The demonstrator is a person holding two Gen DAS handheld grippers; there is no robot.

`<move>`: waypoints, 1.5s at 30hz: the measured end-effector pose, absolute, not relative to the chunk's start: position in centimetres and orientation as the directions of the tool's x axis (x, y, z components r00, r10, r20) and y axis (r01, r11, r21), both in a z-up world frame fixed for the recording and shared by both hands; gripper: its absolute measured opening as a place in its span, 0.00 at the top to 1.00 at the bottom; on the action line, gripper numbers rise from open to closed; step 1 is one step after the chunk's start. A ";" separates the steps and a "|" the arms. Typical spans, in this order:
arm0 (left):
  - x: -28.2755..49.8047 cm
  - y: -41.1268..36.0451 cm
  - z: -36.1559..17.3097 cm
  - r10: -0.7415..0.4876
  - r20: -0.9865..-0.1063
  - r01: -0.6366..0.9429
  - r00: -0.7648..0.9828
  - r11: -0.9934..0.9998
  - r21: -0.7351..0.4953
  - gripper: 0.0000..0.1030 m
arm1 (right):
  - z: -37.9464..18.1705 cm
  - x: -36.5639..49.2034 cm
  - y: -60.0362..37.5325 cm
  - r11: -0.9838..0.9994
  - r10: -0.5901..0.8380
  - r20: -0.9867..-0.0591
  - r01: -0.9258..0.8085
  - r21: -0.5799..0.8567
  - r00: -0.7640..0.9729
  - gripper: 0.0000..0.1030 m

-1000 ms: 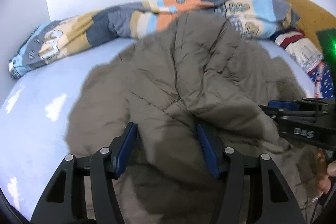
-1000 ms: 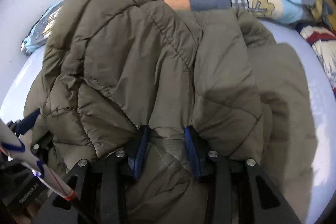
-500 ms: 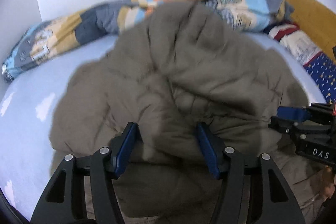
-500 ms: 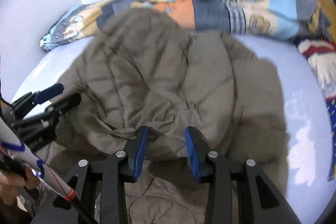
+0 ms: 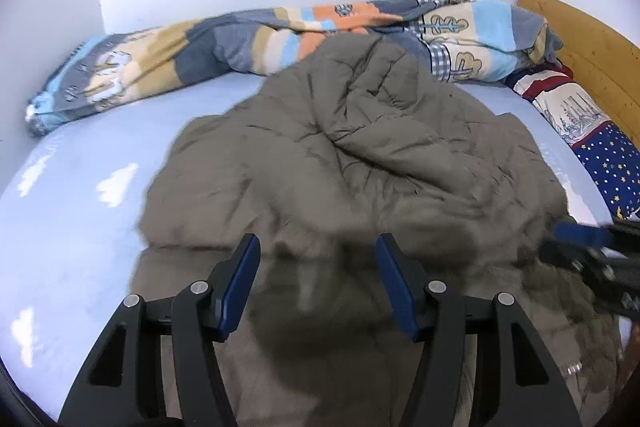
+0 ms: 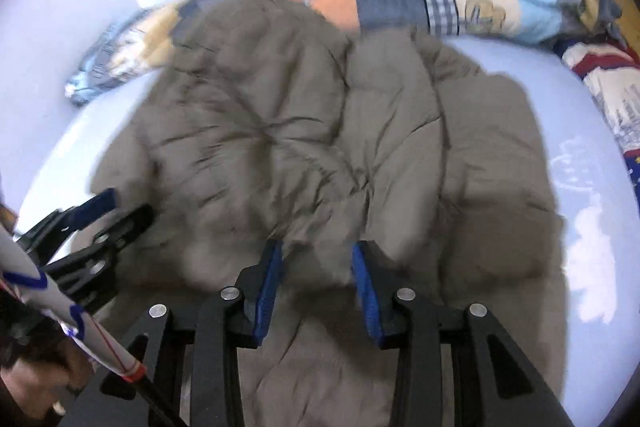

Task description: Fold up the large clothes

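A large olive-brown quilted jacket (image 5: 360, 163) lies crumpled on the light blue bed sheet (image 5: 80, 211), its upper part folded down toward me. It also fills the right wrist view (image 6: 300, 155). My left gripper (image 5: 318, 247) is open and empty, hovering over the jacket's near folded edge. My right gripper (image 6: 316, 247) is open, its jaws either side of a fold of the jacket without clamping it. The right gripper shows at the right edge of the left wrist view (image 5: 588, 247), and the left gripper shows at the left of the right wrist view (image 6: 104, 215).
A patchwork duvet (image 5: 280, 31) lies rolled along the white wall at the back. Patterned pillows (image 5: 592, 131) and a wooden headboard (image 5: 592, 43) are at the right. Bare sheet lies to the left of the jacket.
The jacket's raised part has dropped and now lies folded down on the bed. My right gripper has let go of it. Both grippers have pulled back toward the near edge.
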State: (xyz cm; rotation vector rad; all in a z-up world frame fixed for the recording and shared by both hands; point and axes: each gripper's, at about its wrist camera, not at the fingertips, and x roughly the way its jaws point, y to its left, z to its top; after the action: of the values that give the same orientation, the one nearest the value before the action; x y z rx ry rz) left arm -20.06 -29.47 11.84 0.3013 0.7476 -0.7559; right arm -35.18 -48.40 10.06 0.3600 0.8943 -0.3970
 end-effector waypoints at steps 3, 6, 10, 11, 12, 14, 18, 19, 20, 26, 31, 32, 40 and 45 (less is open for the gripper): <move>-22.0 -26.8 12.9 -0.522 -0.714 0.707 0.467 0.705 -0.053 0.42 | 11.3 -39.1 -45.6 0.872 -0.192 -0.811 0.475 0.117 0.552 0.56; -24.5 -23.8 13.1 -0.522 -0.722 0.699 0.453 0.711 -0.075 0.42 | 11.0 -43.2 -43.6 0.858 -0.176 -0.818 0.492 0.145 0.547 0.55; -28.0 -20.3 12.0 -0.474 -0.743 0.684 0.472 0.729 -0.031 0.42 | 9.7 -47.6 -41.1 0.818 -0.150 -0.832 0.540 0.199 0.533 0.55; -28.9 -19.3 11.6 -0.459 -0.748 0.679 0.479 0.734 -0.015 0.42 | 9.5 -48.6 -40.4 0.813 -0.144 -0.832 0.543 0.209 0.535 0.55; -29.6 -18.4 11.0 -0.439 -0.756 0.673 0.485 0.740 0.002 0.42 | 9.4 -49.4 -39.8 0.811 -0.139 -0.830 0.544 0.218 0.540 0.55; -30.5 -16.9 10.2 -0.418 -0.768 0.665 0.484 0.747 0.013 0.42 | 9.3 -50.7 -38.5 0.811 -0.143 -0.823 0.542 0.221 0.550 0.55; -31.3 -14.6 8.1 -0.367 -0.805 0.635 0.466 0.773 0.015 0.42 | 8.2 -52.3 -35.9 0.817 -0.130 -0.831 0.533 0.220 0.542 0.55; -31.3 -14.2 7.5 -0.363 -0.819 0.632 0.444 0.775 0.000 0.42 | 7.6 -52.3 -35.3 0.819 -0.130 -0.839 0.534 0.210 0.529 0.55; -31.2 -14.0 6.6 -0.355 -0.838 0.630 0.415 0.776 -0.017 0.42 | 7.1 -52.4 -34.8 0.822 -0.131 -0.846 0.534 0.199 0.517 0.55; -32.1 -14.0 3.9 -0.320 -0.838 0.649 0.442 0.759 0.052 0.42 | 3.2 -52.0 -33.2 0.840 -0.147 -0.884 0.528 0.125 0.443 0.53; -33.1 -12.6 4.8 -0.342 -0.822 0.643 0.455 0.765 0.037 0.42 | 3.2 -52.6 -32.8 0.845 -0.159 -0.870 0.520 0.124 0.466 0.51; -33.4 -12.6 5.0 -0.345 -0.818 0.643 0.460 0.765 0.039 0.42 | 3.4 -52.8 -32.6 0.844 -0.160 -0.867 0.521 0.128 0.472 0.51; -36.2 -10.7 6.3 -0.369 -0.780 0.642 0.505 0.765 0.054 0.42 | 5.4 -56.4 -31.4 0.818 -0.193 -0.821 0.551 0.169 0.538 0.51; -36.4 -10.3 5.4 -0.368 -0.777 0.646 0.511 0.761 0.064 0.42 | 5.2 -57.3 -30.5 0.818 -0.213 -0.816 0.554 0.152 0.538 0.51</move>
State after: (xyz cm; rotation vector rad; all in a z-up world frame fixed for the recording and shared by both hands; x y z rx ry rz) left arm -36.39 -10.25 5.42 0.3698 0.8319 -0.6268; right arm -57.26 -30.54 5.17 0.4227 0.8944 -0.4728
